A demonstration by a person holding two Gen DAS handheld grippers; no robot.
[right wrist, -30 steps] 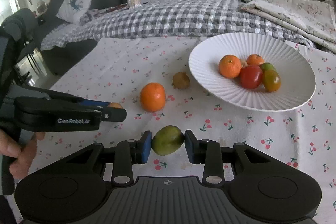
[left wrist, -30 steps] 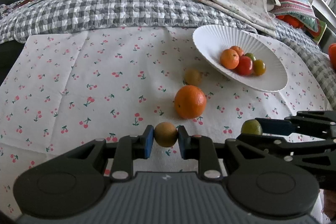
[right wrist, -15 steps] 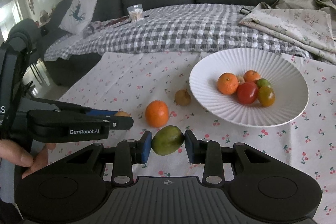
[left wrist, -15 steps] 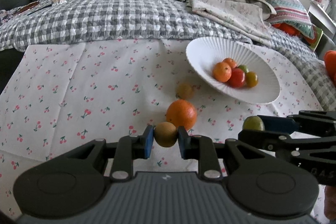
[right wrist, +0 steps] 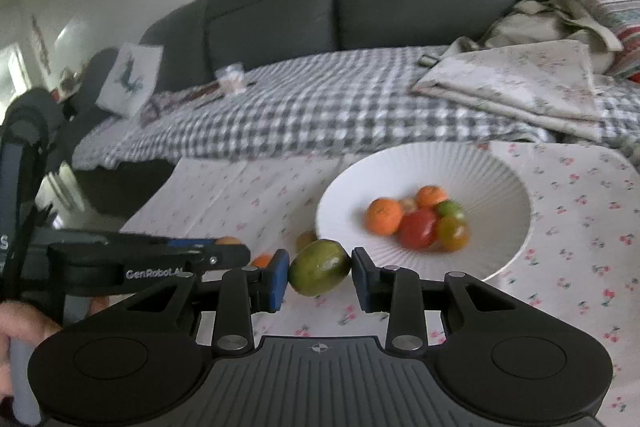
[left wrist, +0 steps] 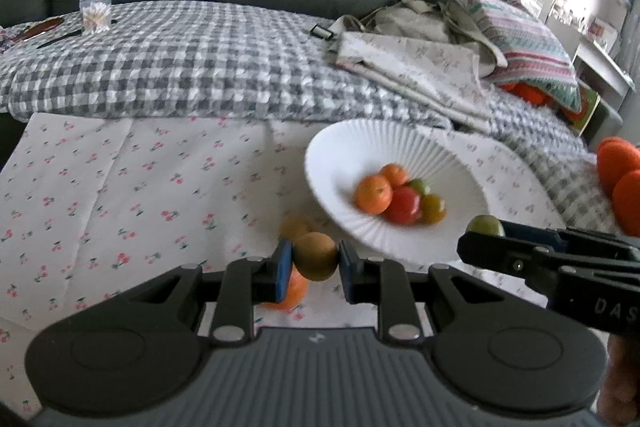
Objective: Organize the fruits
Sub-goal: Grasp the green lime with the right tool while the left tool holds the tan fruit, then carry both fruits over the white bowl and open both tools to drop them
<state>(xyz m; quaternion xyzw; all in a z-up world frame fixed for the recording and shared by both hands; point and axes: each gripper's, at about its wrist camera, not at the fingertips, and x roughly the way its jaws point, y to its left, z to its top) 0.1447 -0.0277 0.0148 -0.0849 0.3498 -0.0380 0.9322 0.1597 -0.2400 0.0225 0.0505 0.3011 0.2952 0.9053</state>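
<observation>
My left gripper (left wrist: 315, 263) is shut on a small brownish-yellow fruit (left wrist: 316, 255) and holds it above the cherry-print cloth, just left of the white ribbed plate (left wrist: 360, 143). My right gripper (right wrist: 320, 269) is shut on a green fruit (right wrist: 320, 267) near the plate's (right wrist: 500, 167) front-left rim. The plate holds several small fruits: oranges (left wrist: 373, 193), a red tomato (left wrist: 404, 205) and greenish ones. An orange (left wrist: 290, 293) and a small brown fruit (left wrist: 295, 227) lie on the cloth under my left gripper. The right gripper also shows in the left wrist view (left wrist: 486, 229).
A grey checked blanket (left wrist: 180, 63) covers the sofa seat behind the cloth. Folded fabrics and a striped cushion (left wrist: 520, 39) lie at the back right. A clear box of sticks (left wrist: 95, 14) stands at the back left. Orange objects (left wrist: 618, 179) sit at the right edge.
Both grippers have risen and moved toward the plate with their fruits held. The orange on the cloth has slid under my left gripper's fingers in view.
</observation>
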